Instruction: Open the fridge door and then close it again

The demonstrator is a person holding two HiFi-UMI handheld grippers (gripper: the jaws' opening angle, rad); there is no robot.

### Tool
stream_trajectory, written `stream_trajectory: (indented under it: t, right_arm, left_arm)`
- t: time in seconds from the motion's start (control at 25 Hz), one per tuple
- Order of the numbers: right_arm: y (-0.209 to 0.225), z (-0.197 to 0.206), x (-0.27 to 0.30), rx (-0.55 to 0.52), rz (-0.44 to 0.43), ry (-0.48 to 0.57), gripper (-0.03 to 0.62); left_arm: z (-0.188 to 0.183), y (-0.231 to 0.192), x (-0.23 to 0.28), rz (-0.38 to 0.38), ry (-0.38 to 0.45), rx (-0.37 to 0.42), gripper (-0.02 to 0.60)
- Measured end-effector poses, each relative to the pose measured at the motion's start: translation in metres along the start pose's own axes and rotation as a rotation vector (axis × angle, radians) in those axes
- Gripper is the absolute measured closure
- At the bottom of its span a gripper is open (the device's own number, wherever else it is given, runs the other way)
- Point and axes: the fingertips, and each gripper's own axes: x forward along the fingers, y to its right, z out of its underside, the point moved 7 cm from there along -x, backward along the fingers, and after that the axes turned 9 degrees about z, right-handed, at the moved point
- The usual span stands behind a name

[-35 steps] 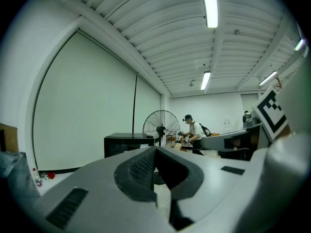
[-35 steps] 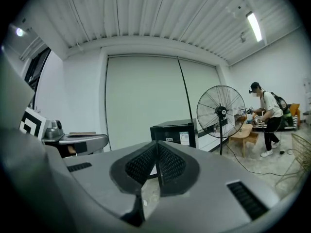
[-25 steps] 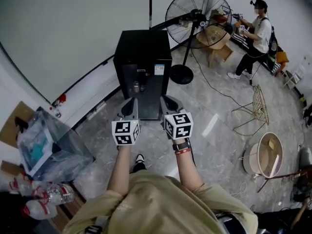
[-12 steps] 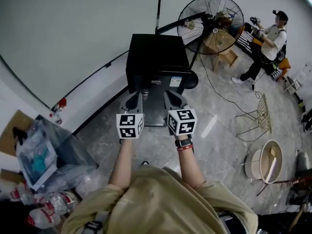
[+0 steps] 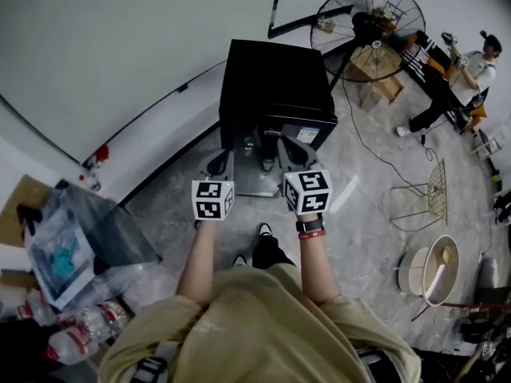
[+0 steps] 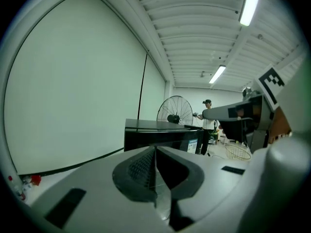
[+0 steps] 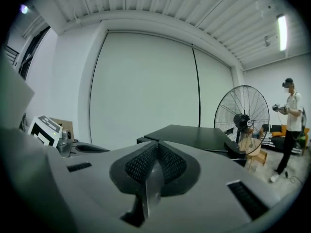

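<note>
The black fridge (image 5: 275,82) stands on the floor (image 5: 363,214) against the wall (image 5: 120,46), straight ahead of both tools. The left hand-held gripper (image 5: 217,166) and right hand-held gripper (image 5: 292,153) are side by side, each with jaws pressed together on nothing, tips near the fridge's front, seemingly short of touching it; its door looks shut

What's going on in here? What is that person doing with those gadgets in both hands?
A person is standing in front of a small black fridge, with a pair of handheld tongs in each hand. The left tongs and the right tongs are both shut and empty. They point at the fridge's front and appear to be short of touching it. The fridge looks closed, so opening it has not begun. Farther back, another person stands near a pedestal fan.
</note>
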Motion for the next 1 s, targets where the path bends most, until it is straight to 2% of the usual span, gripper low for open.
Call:
stream_trajectory:
  t: [0.24, 0.52, 0.88, 1.0]
  right_arm:
    - [0.007, -0.010, 0.053, -0.138, -0.101, -0.038, 0.564]
    - [0.000, -0.016, 0.103, -0.312, -0.226, -0.088, 0.477]
    - [-0.012, -0.005, 0.152, -0.550, -0.374, -0.180, 0.352]
    - [-0.014, -0.004, 0.167, -0.623, -0.414, -0.208, 0.349]
  left_arm:
    - [0.030, -0.035, 0.029, -0.021, -0.084, -0.055, 0.561]
    - [0.062, -0.077, 0.061, -0.030, -0.162, -0.116, 0.475]
    - [0.083, -0.115, 0.098, 0.061, -0.207, -0.128, 0.350]
    - [0.089, -0.124, 0.115, 0.098, -0.238, -0.118, 0.314]
